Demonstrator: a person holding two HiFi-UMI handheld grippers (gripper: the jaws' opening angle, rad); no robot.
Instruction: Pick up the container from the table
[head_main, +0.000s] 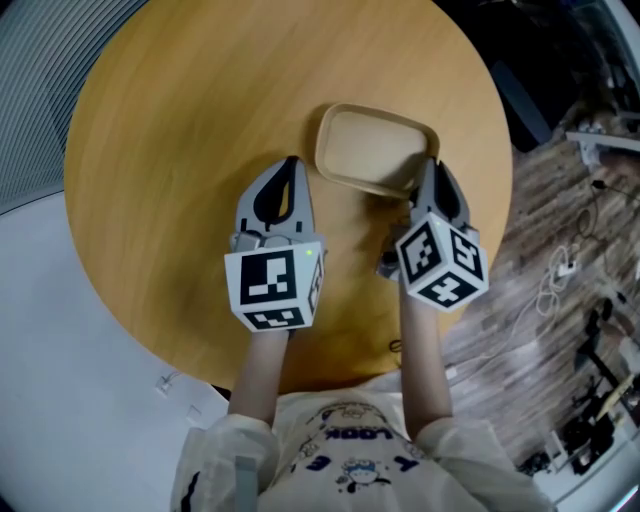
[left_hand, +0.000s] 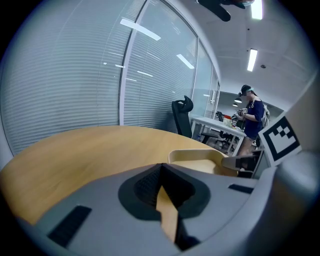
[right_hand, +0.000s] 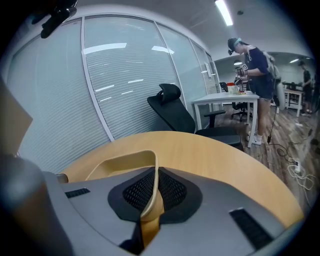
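A shallow beige container (head_main: 372, 148) sits on the round wooden table (head_main: 200, 110), right of centre. My right gripper (head_main: 430, 172) is at its near right corner. In the right gripper view the container's thin rim (right_hand: 148, 165) runs between the jaws, and the right gripper (right_hand: 156, 172) is shut on it. My left gripper (head_main: 290, 166) hovers over bare wood just left of the container's near corner, not touching it. In the left gripper view the left gripper (left_hand: 161, 167) is shut on nothing, and the container (left_hand: 197, 159) lies ahead to the right.
The table's near edge (head_main: 330, 375) is close to the person's body. Cables (head_main: 560, 275) lie on the floor at the right. Beyond the table stand a black office chair (right_hand: 172, 112), a white desk (right_hand: 227, 100) and a person (right_hand: 255, 70), beside a glass wall with blinds (left_hand: 65, 80).
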